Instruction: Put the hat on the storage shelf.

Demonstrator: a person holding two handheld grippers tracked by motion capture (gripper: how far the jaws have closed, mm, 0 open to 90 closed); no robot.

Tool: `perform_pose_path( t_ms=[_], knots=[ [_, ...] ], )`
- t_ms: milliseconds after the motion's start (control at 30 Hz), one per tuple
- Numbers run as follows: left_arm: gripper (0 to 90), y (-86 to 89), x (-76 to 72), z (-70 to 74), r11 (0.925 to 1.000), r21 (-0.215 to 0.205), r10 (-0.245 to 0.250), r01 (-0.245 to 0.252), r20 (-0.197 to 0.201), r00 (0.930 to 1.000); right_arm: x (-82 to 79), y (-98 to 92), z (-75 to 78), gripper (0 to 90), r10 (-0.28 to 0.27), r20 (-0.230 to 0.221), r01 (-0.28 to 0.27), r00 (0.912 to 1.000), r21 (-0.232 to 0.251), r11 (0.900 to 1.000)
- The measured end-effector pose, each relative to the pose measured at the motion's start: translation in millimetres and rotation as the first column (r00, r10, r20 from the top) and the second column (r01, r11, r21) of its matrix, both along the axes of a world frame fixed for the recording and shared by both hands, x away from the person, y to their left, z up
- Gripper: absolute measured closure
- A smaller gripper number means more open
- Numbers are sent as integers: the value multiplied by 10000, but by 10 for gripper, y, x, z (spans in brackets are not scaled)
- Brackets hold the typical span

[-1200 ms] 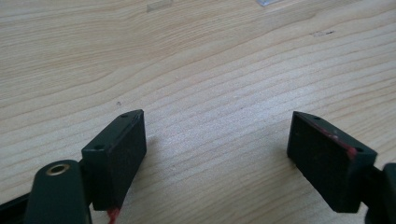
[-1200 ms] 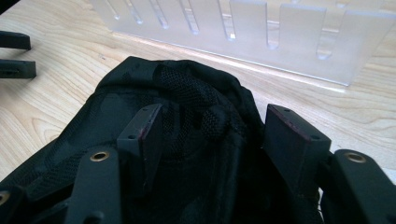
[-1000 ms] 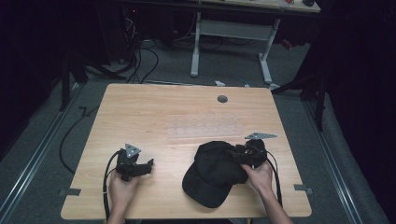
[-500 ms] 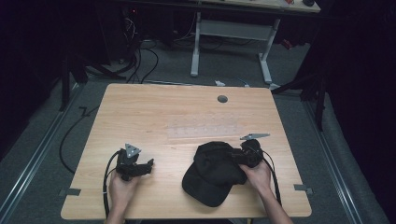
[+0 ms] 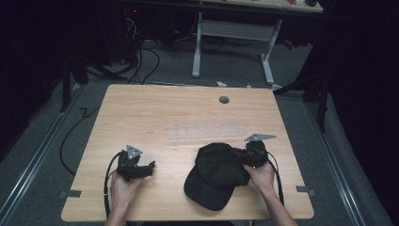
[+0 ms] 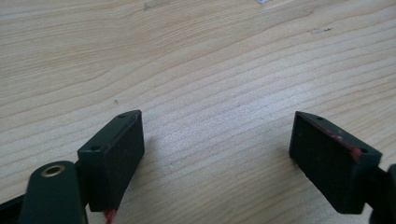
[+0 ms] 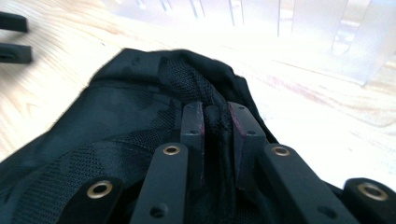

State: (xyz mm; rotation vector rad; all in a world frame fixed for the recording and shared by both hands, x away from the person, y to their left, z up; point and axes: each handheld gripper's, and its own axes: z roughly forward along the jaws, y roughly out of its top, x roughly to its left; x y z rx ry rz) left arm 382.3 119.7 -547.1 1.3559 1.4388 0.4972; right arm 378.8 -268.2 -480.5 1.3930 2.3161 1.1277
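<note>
A black cap (image 5: 214, 174) lies on the wooden table (image 5: 155, 113) at the front right, brim toward the person. My right gripper (image 5: 244, 157) is at the cap's right side, shut on a fold of its black mesh fabric (image 7: 215, 121); the fold is pinched between the two jaws. The cap (image 7: 126, 130) spreads out ahead and to the left of the jaws. My left gripper (image 5: 141, 168) rests on the table at the front left, well apart from the cap. In its own view the left gripper (image 6: 217, 140) stands wide open over bare wood with nothing between its fingers.
A clear plastic sheet or tray (image 5: 203, 128) lies flat mid-table, just behind the cap, also bright in the right gripper view (image 7: 261, 23). A round grommet hole (image 5: 224, 100) sits near the far edge. Cables trail from both grippers off the front edge.
The right gripper has shifted a little left and toward the cap's crown, bunching the fabric. The left gripper has stayed put.
</note>
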Motion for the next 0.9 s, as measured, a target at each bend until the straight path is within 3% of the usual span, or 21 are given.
perform_pose_path(
  t_ms=[100, 267, 467, 667, 900],
  knots=[
    [191, 5, -5, 9, 10000, 24, -43, 43, -92, 9999, -26, -30, 37, 786, 86, 161, -88, 9998, 159, 9998],
    [190, 25, -12, 46, 9988, -449, -216, 201, -335, 9992, -71, -53, 110, 789, 223, 389, -234, 9990, 282, 9993],
    [217, 30, -46, 97, 9945, -946, -468, 447, -202, 9987, -115, -60, 236, 791, 507, 844, -540, 9951, 374, 9978],
    [202, 5, -73, 190, 9870, -1456, -725, 684, -229, 9971, -170, -70, 374, 791, 821, 1370, -893, 9872, 474, 9949],
    [200, -64, -127, 332, 9795, -1625, -1199, 1190, 46, 9928, -233, -65, 577, 794, 1149, 2059, -1272, 9718, 475, 9907]
  ],
)
